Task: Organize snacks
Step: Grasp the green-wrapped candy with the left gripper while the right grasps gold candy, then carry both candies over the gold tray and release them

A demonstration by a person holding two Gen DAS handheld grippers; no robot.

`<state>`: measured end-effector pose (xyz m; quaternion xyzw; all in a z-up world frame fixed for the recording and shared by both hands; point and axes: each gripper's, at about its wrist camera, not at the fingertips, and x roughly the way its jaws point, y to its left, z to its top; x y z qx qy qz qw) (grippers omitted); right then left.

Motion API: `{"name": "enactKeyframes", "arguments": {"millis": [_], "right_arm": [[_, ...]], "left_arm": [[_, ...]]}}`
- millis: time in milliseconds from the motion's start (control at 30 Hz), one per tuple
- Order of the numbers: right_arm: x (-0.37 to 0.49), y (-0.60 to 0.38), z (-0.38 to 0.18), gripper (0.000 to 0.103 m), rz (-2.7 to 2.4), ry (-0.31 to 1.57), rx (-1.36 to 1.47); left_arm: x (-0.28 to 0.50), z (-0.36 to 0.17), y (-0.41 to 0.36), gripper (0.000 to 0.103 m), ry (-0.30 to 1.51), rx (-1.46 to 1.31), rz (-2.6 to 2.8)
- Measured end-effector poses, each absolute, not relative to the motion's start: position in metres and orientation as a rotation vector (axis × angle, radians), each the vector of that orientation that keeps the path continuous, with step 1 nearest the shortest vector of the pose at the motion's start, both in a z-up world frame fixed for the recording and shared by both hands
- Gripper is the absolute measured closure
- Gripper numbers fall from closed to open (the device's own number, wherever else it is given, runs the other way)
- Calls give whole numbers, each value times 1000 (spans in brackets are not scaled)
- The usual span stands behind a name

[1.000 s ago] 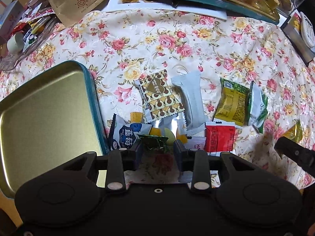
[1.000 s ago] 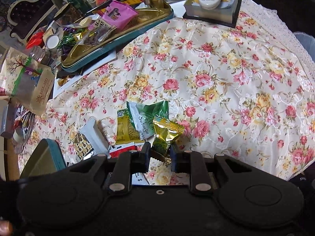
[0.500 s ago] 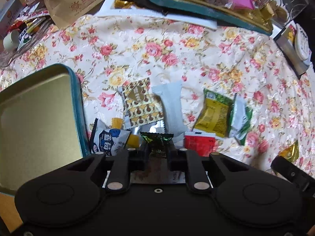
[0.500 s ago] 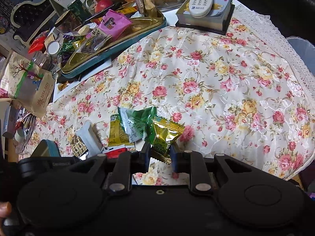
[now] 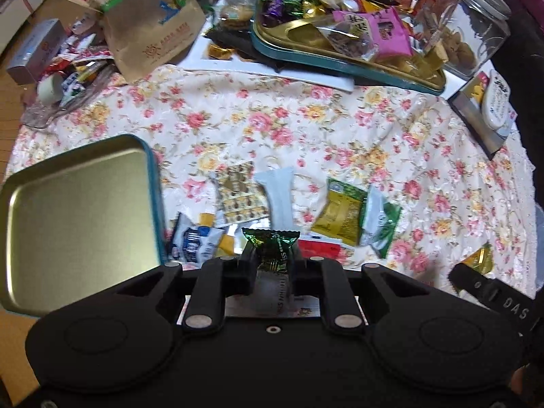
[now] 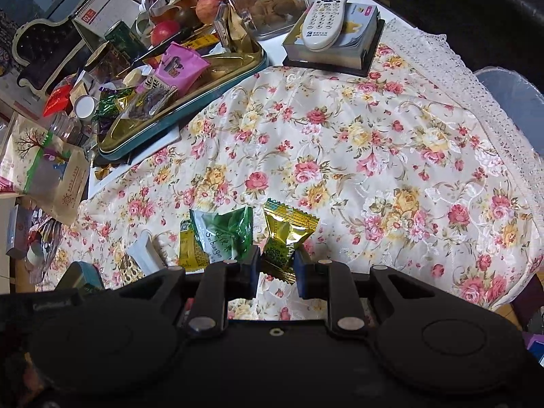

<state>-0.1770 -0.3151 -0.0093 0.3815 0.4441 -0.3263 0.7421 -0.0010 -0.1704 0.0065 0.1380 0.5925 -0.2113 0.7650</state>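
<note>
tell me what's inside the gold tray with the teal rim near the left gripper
Nothing visible inside the gold tray: bare metal only. Its near right corner is hidden behind the left gripper, which is shut on a green candy.

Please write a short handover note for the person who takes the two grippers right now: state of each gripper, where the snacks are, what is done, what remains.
Left gripper: shut on a dark green foil-wrapped candy, lifted above the pile.
Right gripper: shut on a gold-green foil candy packet, raised above the cloth.
Empty gold tin tray with teal rim sits left of the pile; nothing is in it.
Left on the floral tablecloth: blue-white packet, brown patterned sachet, white wrapper, yellow packet, green-white packet, red packet.
Likely next: put both held candies in the tray.
</note>
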Motion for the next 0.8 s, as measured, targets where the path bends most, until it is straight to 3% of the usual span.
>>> {"name": "enactKeyframes", "arguments": {"millis": [800], "right_arm": [[-56, -203, 4, 80, -469, 1029, 669]], "left_arm": [[80, 25, -24, 80, 1278, 112, -139]]}}
